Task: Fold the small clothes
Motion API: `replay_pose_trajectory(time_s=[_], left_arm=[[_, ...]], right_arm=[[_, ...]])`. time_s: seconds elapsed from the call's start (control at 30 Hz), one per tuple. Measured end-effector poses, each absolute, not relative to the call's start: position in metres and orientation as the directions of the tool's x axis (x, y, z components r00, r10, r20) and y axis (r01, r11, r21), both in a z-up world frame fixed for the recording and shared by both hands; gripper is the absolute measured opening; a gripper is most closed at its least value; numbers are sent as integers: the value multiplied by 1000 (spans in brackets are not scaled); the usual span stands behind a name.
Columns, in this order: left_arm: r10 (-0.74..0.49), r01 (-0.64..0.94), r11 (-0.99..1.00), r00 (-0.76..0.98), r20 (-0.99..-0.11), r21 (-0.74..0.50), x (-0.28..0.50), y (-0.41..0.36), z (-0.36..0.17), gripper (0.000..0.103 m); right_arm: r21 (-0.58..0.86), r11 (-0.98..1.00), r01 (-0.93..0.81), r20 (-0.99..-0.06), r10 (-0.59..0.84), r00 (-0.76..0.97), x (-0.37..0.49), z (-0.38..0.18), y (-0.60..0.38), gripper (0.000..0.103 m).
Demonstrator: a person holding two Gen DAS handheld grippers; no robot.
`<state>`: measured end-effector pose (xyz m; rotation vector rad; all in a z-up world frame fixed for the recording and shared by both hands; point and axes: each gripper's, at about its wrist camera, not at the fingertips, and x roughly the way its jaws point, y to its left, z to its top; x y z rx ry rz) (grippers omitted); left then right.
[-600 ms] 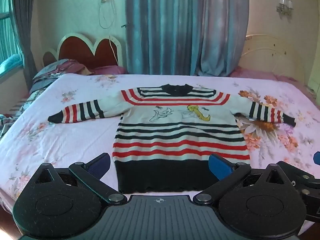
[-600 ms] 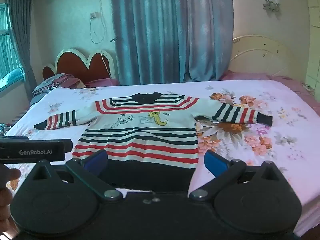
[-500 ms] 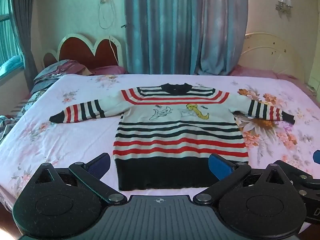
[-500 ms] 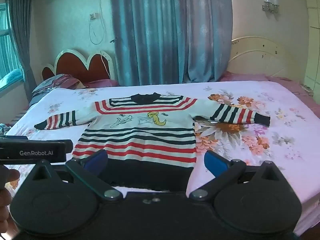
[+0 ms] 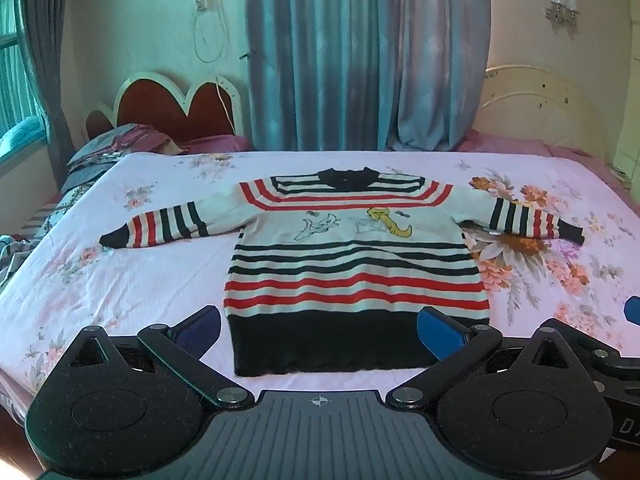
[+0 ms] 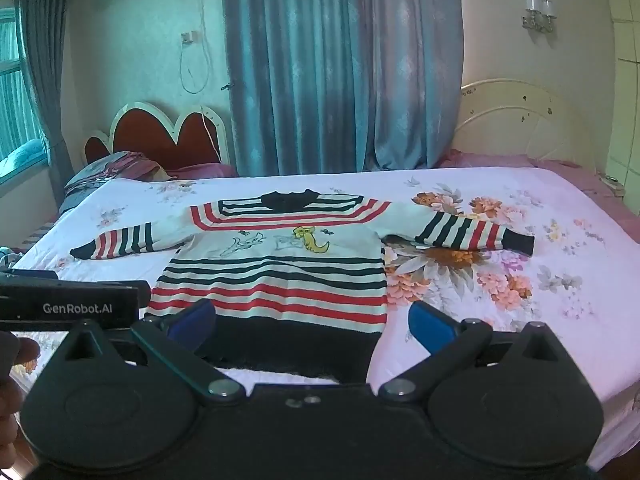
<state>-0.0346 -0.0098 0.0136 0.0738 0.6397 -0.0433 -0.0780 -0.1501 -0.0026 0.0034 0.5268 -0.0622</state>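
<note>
Both the left gripper and right gripper are held spread, empty; the sweater at twelve o'clock could be bunched if only one knit layer is pinched.

Both looking from the bed's foot edge toward 12 o'clock, tilted down, near the sweater's hem. Left view centred on it; right view offset toward 3 o'clock. Shared: sweater, curtain, headboards.

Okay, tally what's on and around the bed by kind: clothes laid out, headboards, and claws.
Sweaters laid flat on the bed: 1, the striped sweater
Headboards: 2, the red headboard and the cream headboard
Claws: 2, the left claw and the right claw, both open and empty
Total: 5
</note>
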Motion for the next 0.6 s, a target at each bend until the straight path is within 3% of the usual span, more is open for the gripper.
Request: replay_pose_trajectory(time_s=[0.6], left_arm=[[-24,69,996,797,-603,51,-28,-14,14,103]], right_arm=[[-7,998,67,-498,-62,865,-71,-10,-154,102]])
